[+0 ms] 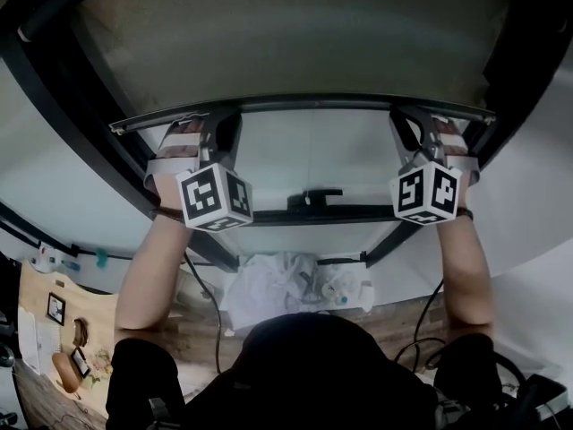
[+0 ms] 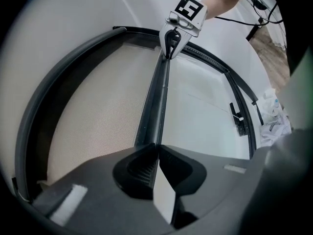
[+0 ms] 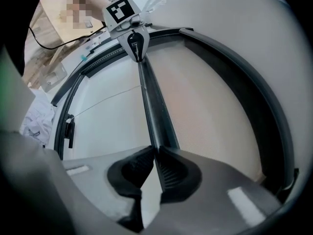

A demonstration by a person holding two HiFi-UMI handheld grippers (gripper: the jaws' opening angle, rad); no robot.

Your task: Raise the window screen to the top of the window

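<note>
The left gripper [image 1: 222, 119] and the right gripper [image 1: 414, 119] each clamp, jaws nearly together, on the window screen's bottom bar [image 1: 304, 104], one near each end. Beyond the bar, the beige screen mesh [image 1: 286, 34] fills the upper part of the dark window frame [image 1: 63, 88], with bare glass [image 1: 304, 159] below it

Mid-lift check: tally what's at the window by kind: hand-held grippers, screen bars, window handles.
Hand-held grippers: 2, left hand-held gripper and right hand-held gripper
Screen bar: 1
Window handle: 1
Total: 4
</note>
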